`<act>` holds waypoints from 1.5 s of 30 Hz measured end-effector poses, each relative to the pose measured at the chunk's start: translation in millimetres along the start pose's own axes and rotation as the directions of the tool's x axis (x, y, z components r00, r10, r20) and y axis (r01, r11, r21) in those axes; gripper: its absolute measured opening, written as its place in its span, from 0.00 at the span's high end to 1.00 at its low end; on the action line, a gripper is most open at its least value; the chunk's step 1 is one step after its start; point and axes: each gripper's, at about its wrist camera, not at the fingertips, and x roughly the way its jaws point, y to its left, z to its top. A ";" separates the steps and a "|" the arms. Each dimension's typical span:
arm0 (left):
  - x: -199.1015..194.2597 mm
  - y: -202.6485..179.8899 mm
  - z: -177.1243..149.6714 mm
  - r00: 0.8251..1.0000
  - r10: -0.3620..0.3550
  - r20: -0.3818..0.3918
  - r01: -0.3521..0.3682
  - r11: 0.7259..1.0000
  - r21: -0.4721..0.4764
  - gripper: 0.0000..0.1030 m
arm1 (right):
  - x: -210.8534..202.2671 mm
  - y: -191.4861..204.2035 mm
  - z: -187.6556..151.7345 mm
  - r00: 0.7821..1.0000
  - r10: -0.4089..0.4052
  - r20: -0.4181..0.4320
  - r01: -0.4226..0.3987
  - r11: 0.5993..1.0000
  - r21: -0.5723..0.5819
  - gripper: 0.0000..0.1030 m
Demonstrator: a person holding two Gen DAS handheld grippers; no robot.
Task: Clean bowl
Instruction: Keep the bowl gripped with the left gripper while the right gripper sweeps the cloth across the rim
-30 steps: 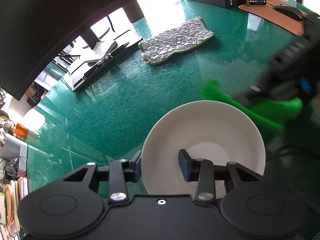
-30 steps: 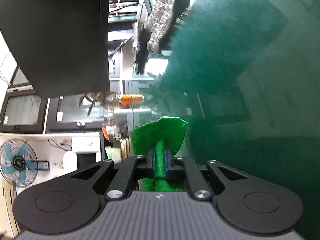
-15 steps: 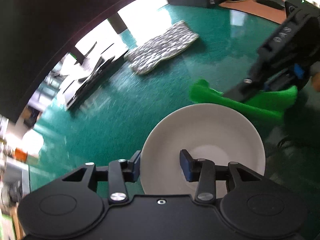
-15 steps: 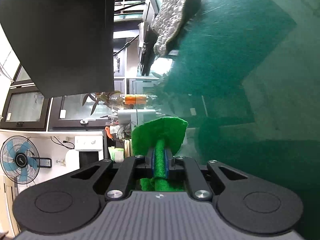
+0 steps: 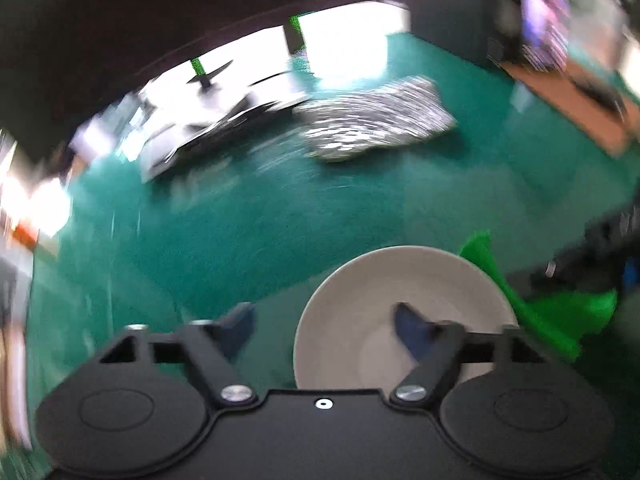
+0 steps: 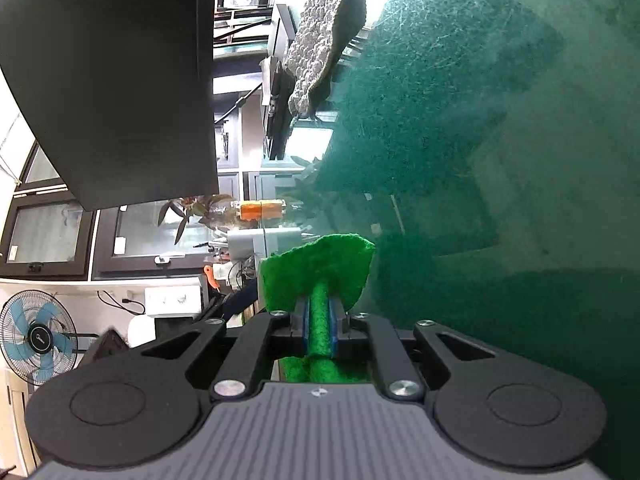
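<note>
A white bowl (image 5: 400, 280) stands upright on the green table (image 5: 280, 220), close in front of my left gripper (image 5: 322, 320). That gripper is open: one finger hangs over the bowl's inside, the other stands on the table side of the rim, well apart from it. The left wrist view is blurred by motion. A green scouring cloth (image 6: 320, 272) is pinched in my right gripper (image 6: 320, 320), which is shut on it. In the left wrist view the same cloth (image 5: 560, 312) lies just behind the bowl's right rim, with the right gripper (image 5: 592, 264) above it.
A grey knobbly mat (image 5: 380, 124) lies further back on the table. Behind it to the left are black stands (image 5: 208, 128). A brown pad (image 5: 580, 108) sits at the far right. A large dark monitor (image 6: 112, 80) hangs over the table's far side.
My left gripper has opened wide and let go of the bowl's rim, and its view has swung sideways. The right gripper still holds the green cloth in nearly the same place.
</note>
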 end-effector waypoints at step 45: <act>23.6 -20.0 5.5 0.995 0.033 -0.097 0.013 0.897 0.441 0.69 | 7.7 7.3 8.6 1.000 0.007 -0.004 -0.007 1.000 -0.025 0.89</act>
